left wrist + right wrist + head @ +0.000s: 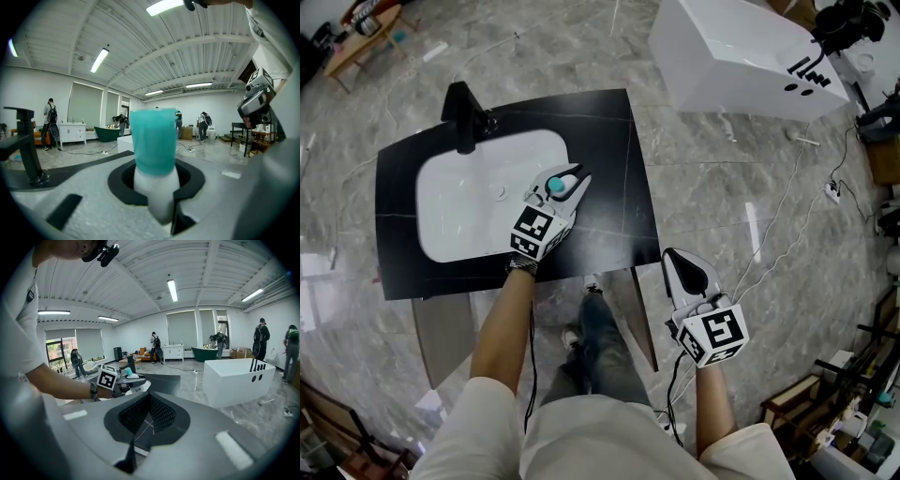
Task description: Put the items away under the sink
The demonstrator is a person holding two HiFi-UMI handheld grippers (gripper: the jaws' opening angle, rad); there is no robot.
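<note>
Right now your left hand-held gripper (564, 185) is pinching a small bottle (556, 186): its jaws are pressed onto the white body, and the teal cap (153, 140) stands upright above them. From the head view, that bottle sits over the right rim of the white sink (459, 220), where the basin meets the bare black top of the desk (614, 159). The black tap (465, 114) rises at the far left corner of the basin, well apart from the bottle. Your right hand-held gripper (686, 269) has its jaws pressed together with nothing between them. You are holding it off the desk's near right corner, over the marble floor (741, 187). It points toward the desk, so in its own view you see the black top ahead and your left gripper with the bottle (128, 372) to the left. Two grey panels (643, 314) stick out from under the desk's near edge on either side of your legs; whether they are cabinet doors you cannot tell for sure. A white bathtub (741, 52) stands on the floor beyond the desk, to the right.
</note>
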